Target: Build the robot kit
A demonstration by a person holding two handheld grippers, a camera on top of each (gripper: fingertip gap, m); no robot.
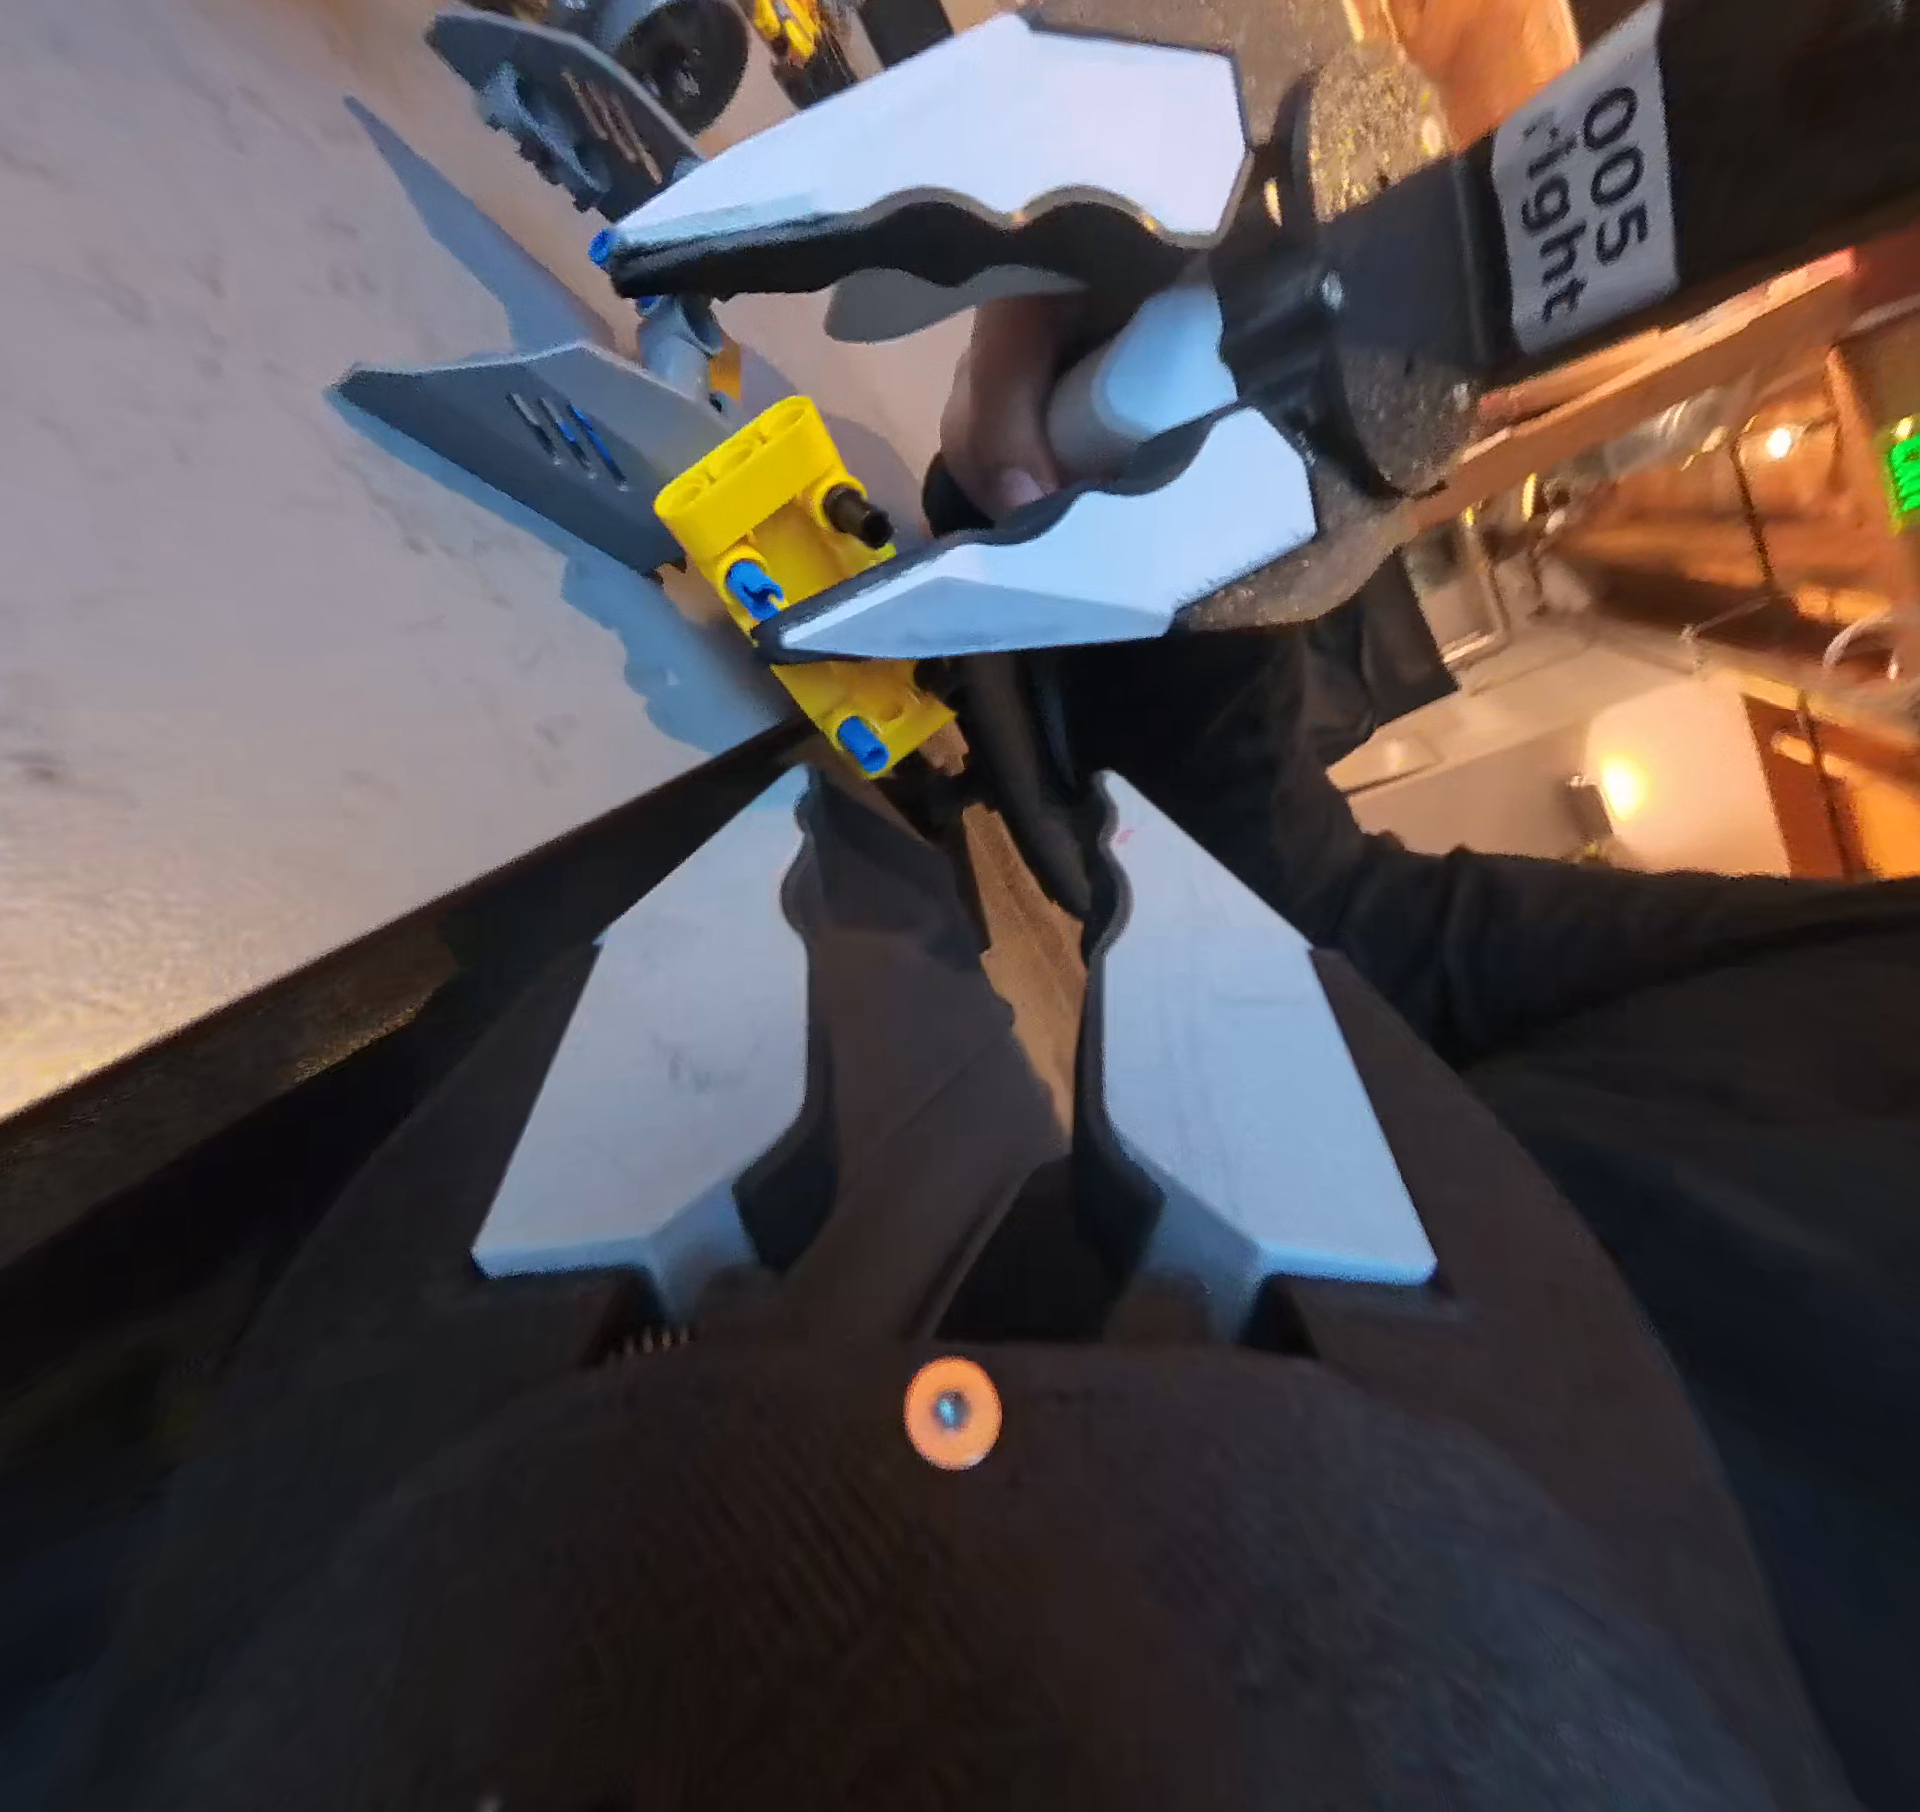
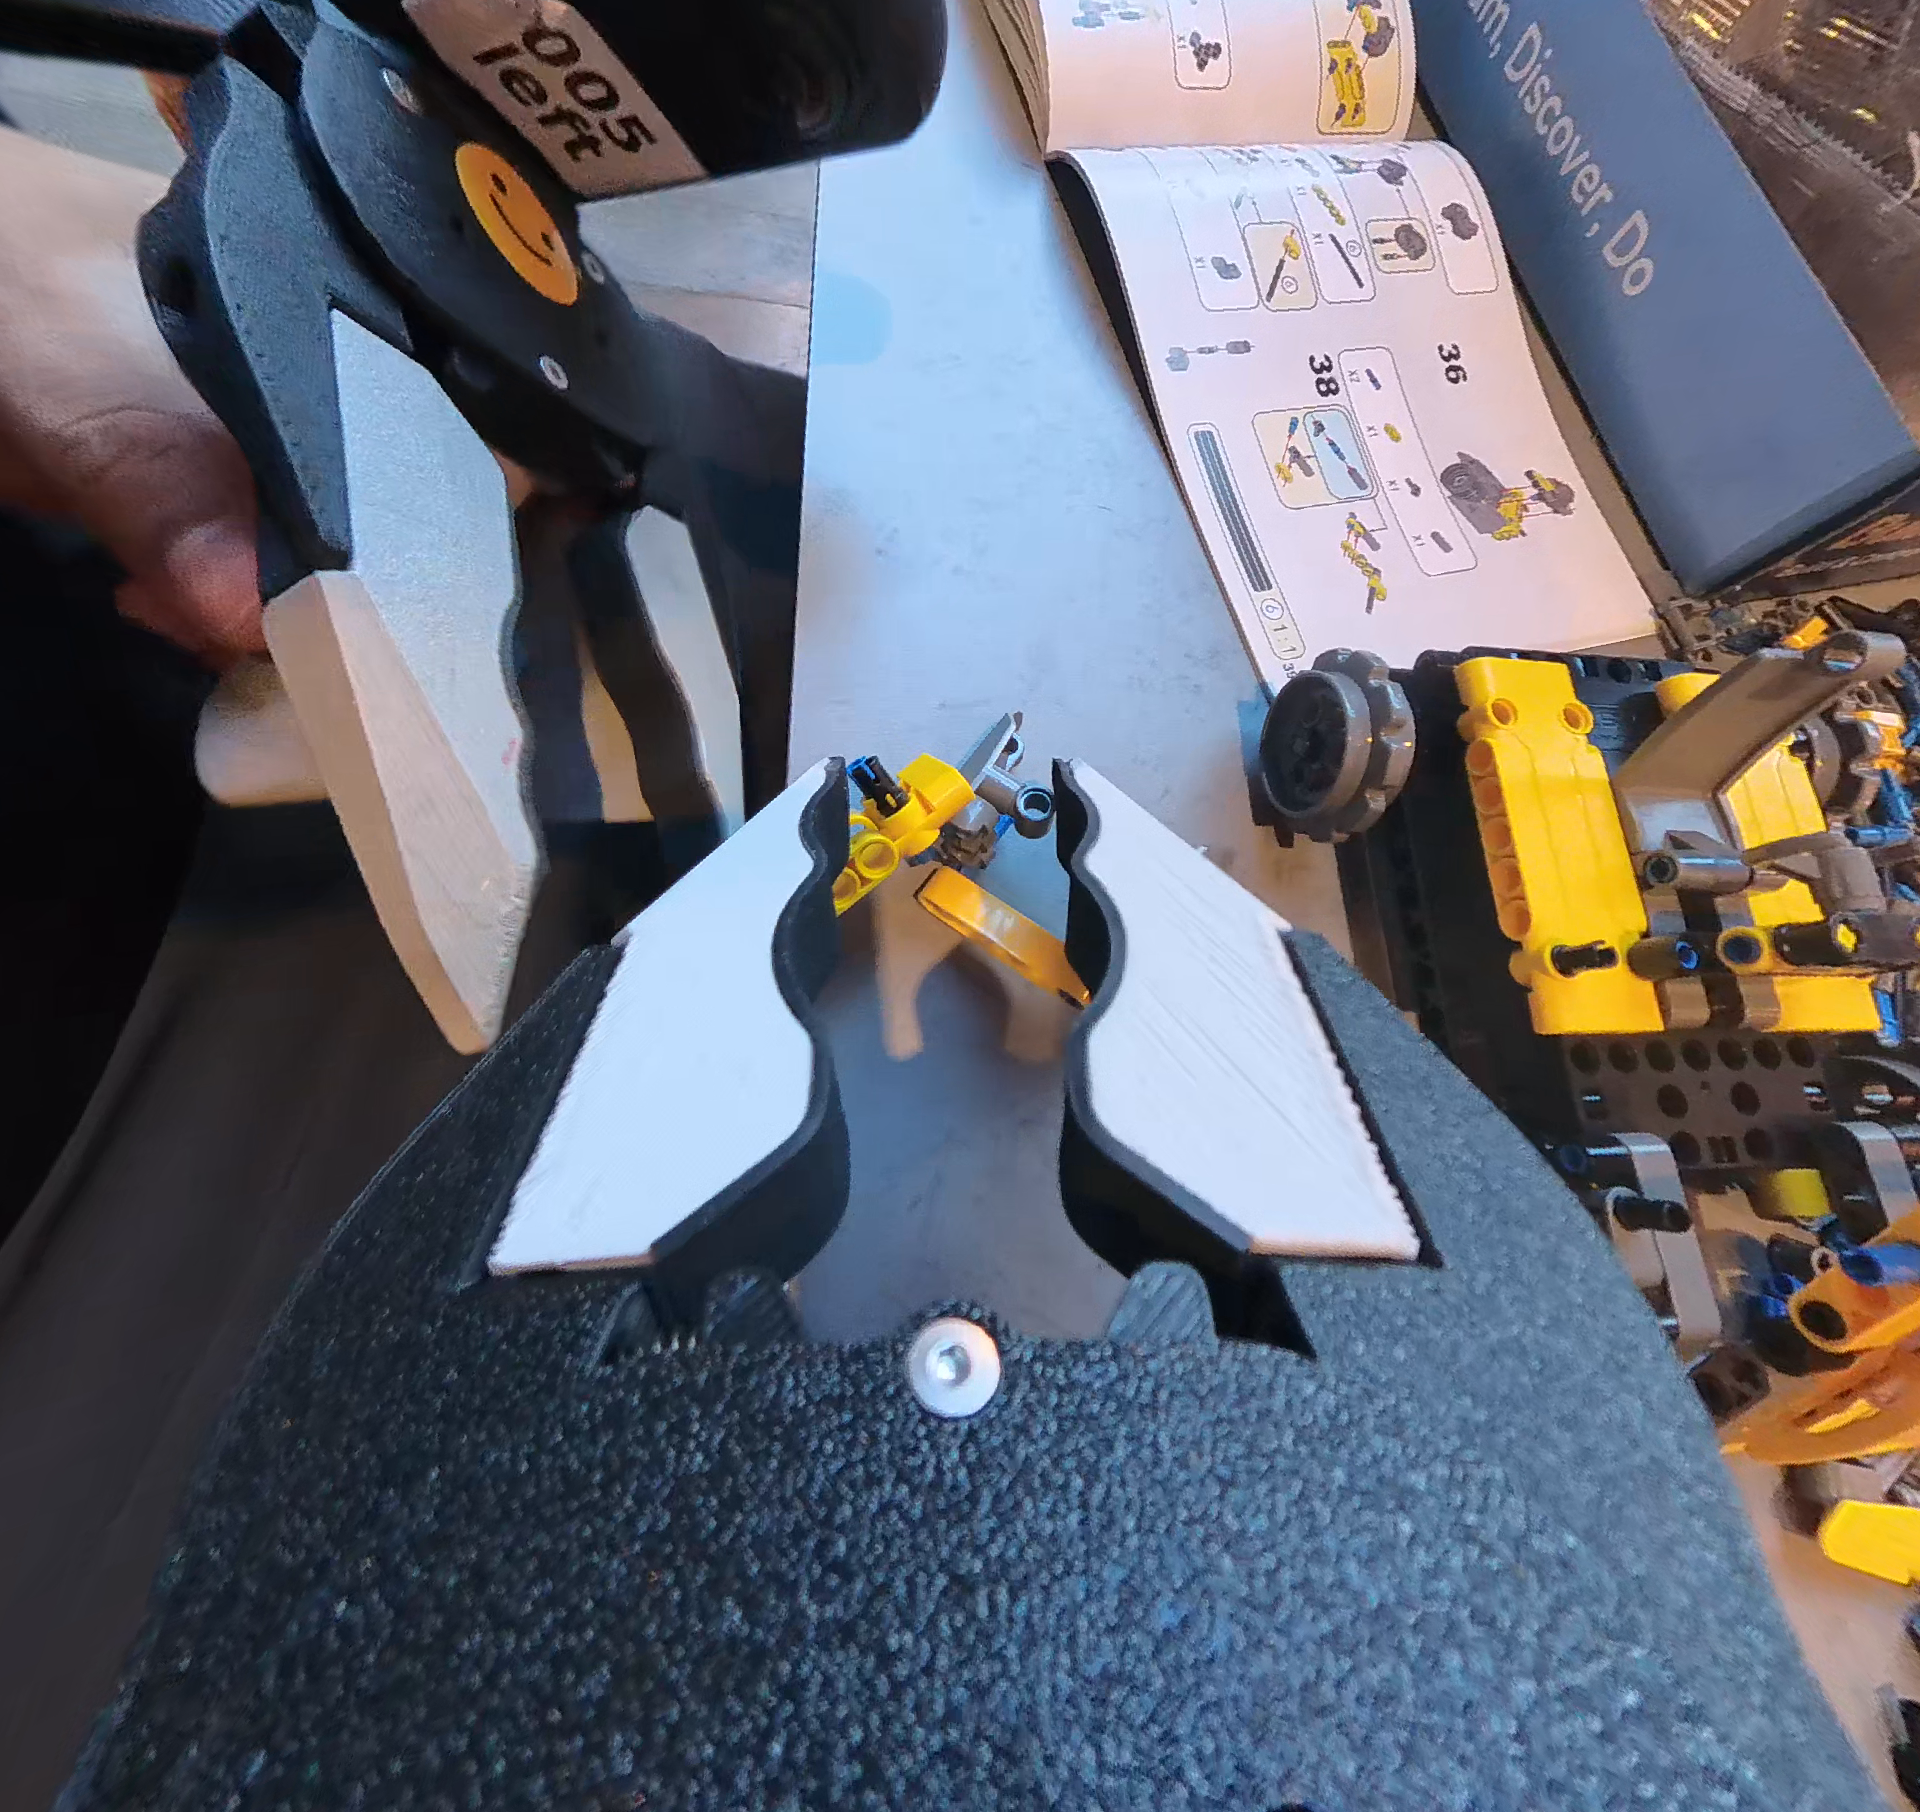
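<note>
Your right gripper gapes wide around the yellow brick piece on the table, piece just ahead between its tips, long axis crosswise; your left gripper hangs open and empty, farther off

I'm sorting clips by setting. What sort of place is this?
Probably a hobby or workshop table for building a brick construction kit, indoors under warm light. An open instruction booklet lies on the pale tabletop, beside a half-built yellow and black model and loose yellow pieces.
</note>
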